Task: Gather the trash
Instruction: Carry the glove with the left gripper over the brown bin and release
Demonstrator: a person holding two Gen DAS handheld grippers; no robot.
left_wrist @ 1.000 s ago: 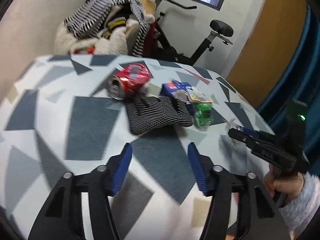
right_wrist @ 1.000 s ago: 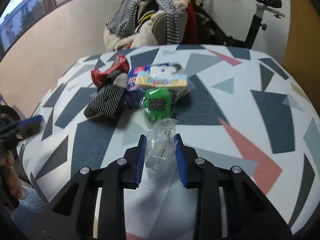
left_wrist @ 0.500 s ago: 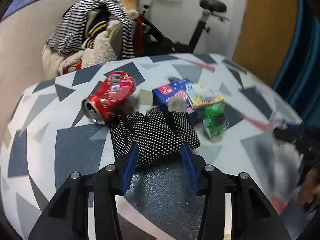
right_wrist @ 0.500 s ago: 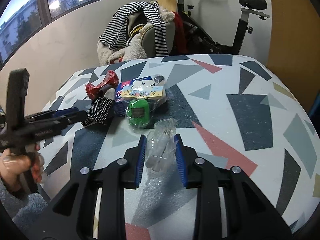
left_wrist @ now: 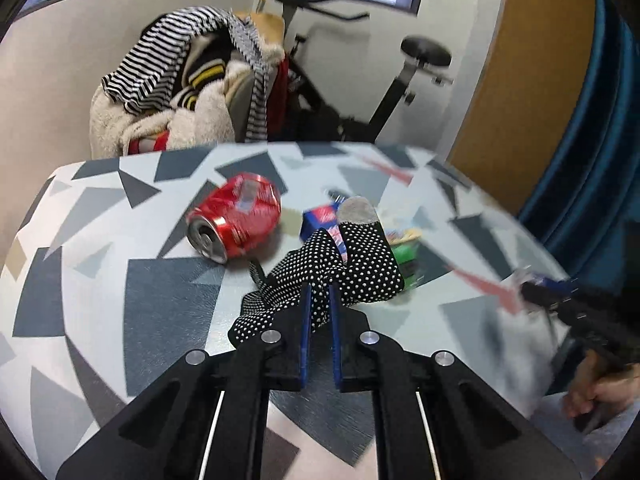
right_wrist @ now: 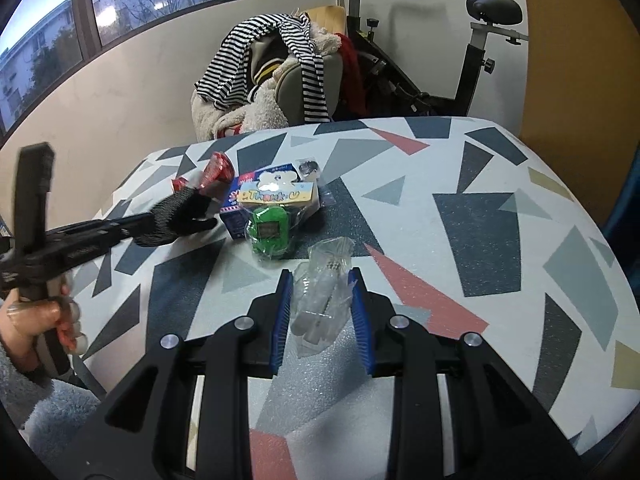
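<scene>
My left gripper (left_wrist: 319,292) is shut on a black white-dotted glove (left_wrist: 360,264), which hangs just above the patterned table (left_wrist: 168,312). In the right wrist view the glove (right_wrist: 176,216) sticks out of the left gripper (right_wrist: 154,222) at the left. Behind it lie a crushed red can (left_wrist: 236,220), a blue box (left_wrist: 320,218) and a green plastic toy (right_wrist: 268,232) under a yellow card pack (right_wrist: 276,194). My right gripper (right_wrist: 320,278) is shut on a crumpled clear plastic wrapper (right_wrist: 324,292), held above the table's near edge.
Beyond the table (right_wrist: 480,220) a chair piled with striped and fleecy clothes (right_wrist: 272,80) stands against the wall, with an exercise bike (right_wrist: 476,60) beside it. A blue curtain (left_wrist: 592,140) hangs at the right. A person's hand (right_wrist: 36,320) grips the left tool's handle.
The left jaws came together on the dotted glove and raised it off the table. The right gripper, still holding the wrapper, drew back and up a little.
</scene>
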